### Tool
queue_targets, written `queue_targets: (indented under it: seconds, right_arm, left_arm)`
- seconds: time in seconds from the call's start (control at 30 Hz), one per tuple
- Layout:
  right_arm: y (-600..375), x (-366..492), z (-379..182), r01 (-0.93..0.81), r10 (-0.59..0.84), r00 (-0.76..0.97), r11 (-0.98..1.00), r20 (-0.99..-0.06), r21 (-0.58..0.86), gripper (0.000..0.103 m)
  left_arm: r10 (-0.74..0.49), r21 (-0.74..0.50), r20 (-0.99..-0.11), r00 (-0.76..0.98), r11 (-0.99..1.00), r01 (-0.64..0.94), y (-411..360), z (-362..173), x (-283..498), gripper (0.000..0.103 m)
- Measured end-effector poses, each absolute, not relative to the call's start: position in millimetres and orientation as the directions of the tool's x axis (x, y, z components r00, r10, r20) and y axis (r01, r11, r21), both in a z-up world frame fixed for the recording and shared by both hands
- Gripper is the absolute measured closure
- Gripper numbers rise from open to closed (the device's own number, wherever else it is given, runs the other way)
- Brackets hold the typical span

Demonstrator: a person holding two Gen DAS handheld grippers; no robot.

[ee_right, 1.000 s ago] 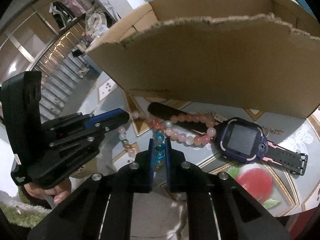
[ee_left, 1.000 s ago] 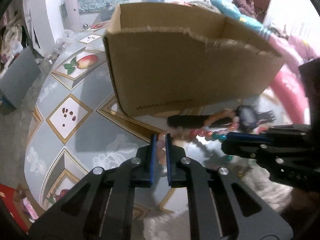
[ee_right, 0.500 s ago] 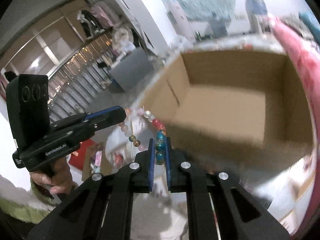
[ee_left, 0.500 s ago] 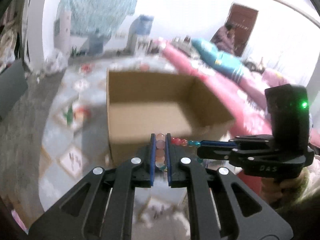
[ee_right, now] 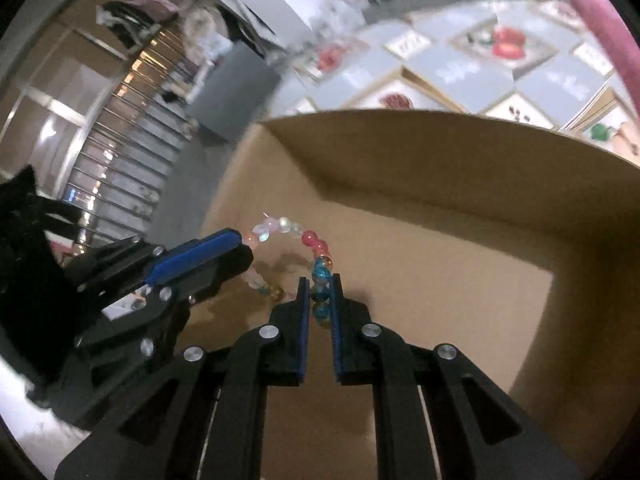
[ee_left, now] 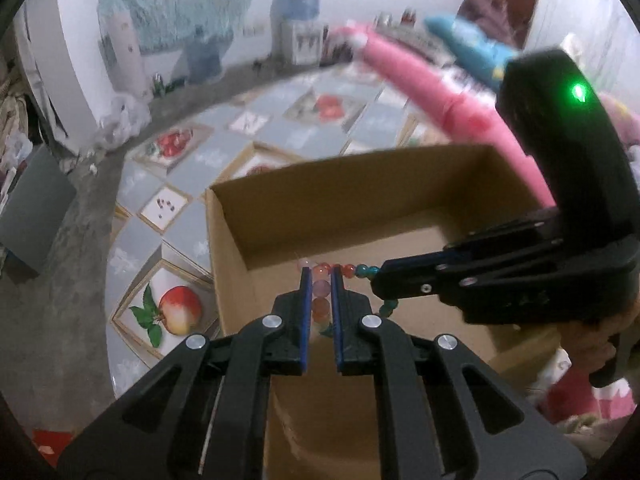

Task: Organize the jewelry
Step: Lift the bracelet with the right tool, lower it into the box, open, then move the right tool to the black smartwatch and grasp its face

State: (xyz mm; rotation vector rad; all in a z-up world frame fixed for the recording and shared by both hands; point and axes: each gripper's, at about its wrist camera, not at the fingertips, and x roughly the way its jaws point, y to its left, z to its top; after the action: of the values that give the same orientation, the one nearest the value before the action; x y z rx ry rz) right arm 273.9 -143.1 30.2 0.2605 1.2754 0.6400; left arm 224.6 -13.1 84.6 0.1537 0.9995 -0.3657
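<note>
Both tongs are clamped on the same bead bracelet [ee_right: 316, 240]: left tongs [ee_left: 320, 280] on the pale pink beads, right tongs [ee_right: 319, 286] on the blue ones. It's held stretched above the open cardboard box [ee_left: 400, 184]. Probably best lowered closer before being let go, both sides released together.

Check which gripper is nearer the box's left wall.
Left. The left gripper holds the bracelet close to the box's left wall; the right gripper grips it farther toward the middle.

Fruit-print floor mat [ee_left: 176, 314], pink bolster [ee_left: 432, 92], water dispenser [ee_left: 298, 20].
</note>
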Motion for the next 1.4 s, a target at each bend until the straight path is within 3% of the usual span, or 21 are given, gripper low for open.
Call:
queue_targets:
  seconds: [0.2, 0.37, 0.47, 0.63, 0.73, 0.8, 0.9, 0.97, 1.17, 1.4]
  right_arm:
    - [-132.2, 314.8, -1.5, -0.244, 0.534, 0.089, 0.83, -0.841, 0.501, 0.093]
    - [-136.2, 326.0, -12.4, -0.185, 0.534, 0.077, 0.838, -0.842, 0.514, 0.092]
    - [-143.0, 324.6, -5.4, -0.18, 0.538, 0.107, 0.837, -0.836, 0.516, 0.092]
    - [-159.8, 298.1, 42.8, -0.23, 0.56, 0.217, 0.826, -0.8, 0.515, 0.092]
    - [-175.9, 259.6, 87.0, -0.312, 0.587, 0.314, 0.806, -0.746, 0.503, 0.091]
    - [-191.3, 223.6, 113.5, -0.369, 0.607, 0.376, 0.791, -0.7, 0.488, 0.081]
    - [-214.3, 168.5, 139.6, -0.425, 0.63, 0.449, 0.774, -0.634, 0.468, 0.078]
    - [-229.6, 130.6, 145.3, -0.441, 0.65, 0.472, 0.759, -0.596, 0.479, 0.077]
    - [-247.7, 59.5, 109.3, -0.412, 0.675, 0.468, 0.738, -0.571, 0.535, 0.077]
    - [-224.4, 34.5, 20.8, -0.28, 0.557, 0.416, 0.831, -0.719, 0.481, 0.077]
  left_arm:
    - [-0.14, 0.005, -0.906, 0.399, 0.94, 0.341, -19.5, 59.6, 258.6, 0.094]
    - [-0.123, 0.018, -0.898, 0.422, 0.949, 0.314, -20.0, 60.9, 266.4, 0.092]
    - [-0.15, -0.004, -0.876, 0.459, 0.953, 0.303, -14.1, 72.1, 258.3, 0.086]
    - [-0.186, -0.013, -0.793, 0.581, 0.957, 0.288, 3.3, 110.5, 218.8, 0.073]
    - [-0.223, -0.028, -0.705, 0.673, 0.957, 0.287, 22.0, 138.6, 175.2, 0.058]
    - [-0.243, -0.034, -0.648, 0.722, 0.956, 0.291, 35.0, 151.6, 144.0, 0.049]
    - [-0.26, -0.044, -0.578, 0.773, 0.956, 0.289, 53.3, 158.5, 98.4, 0.039]
    - [-0.276, -0.071, -0.559, 0.782, 0.956, 0.286, 64.2, 152.1, 68.7, 0.038]
    - [-0.28, -0.133, -0.594, 0.754, 0.959, 0.251, 70.8, 111.6, 24.6, 0.034]
    - [-0.267, -0.154, -0.705, 0.657, 0.962, 0.226, 40.8, 39.9, 25.3, 0.034]
